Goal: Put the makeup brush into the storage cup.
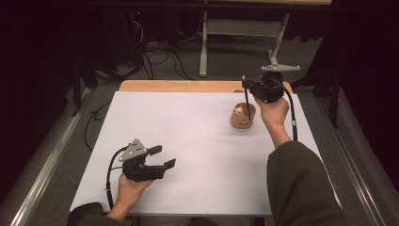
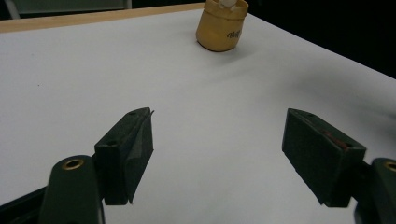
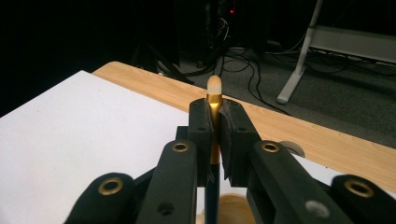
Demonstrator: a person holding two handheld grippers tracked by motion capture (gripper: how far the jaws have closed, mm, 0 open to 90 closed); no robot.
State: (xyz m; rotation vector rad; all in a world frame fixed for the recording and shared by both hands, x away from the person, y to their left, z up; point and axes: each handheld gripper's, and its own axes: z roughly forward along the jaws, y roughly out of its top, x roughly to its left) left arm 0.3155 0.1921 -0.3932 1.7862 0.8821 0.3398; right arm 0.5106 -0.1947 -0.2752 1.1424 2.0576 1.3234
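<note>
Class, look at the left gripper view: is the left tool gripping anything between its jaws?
No: the left tool has its jaws wide apart, with just the bare white table between them.

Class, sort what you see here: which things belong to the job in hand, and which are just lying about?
Part of the job:
- pencil, clamped in the right claw
- tan cup beneath it
- white sheet under the cup

Just about:
- left claw, open and idle
- cables on the floor
- white desk frame
</note>
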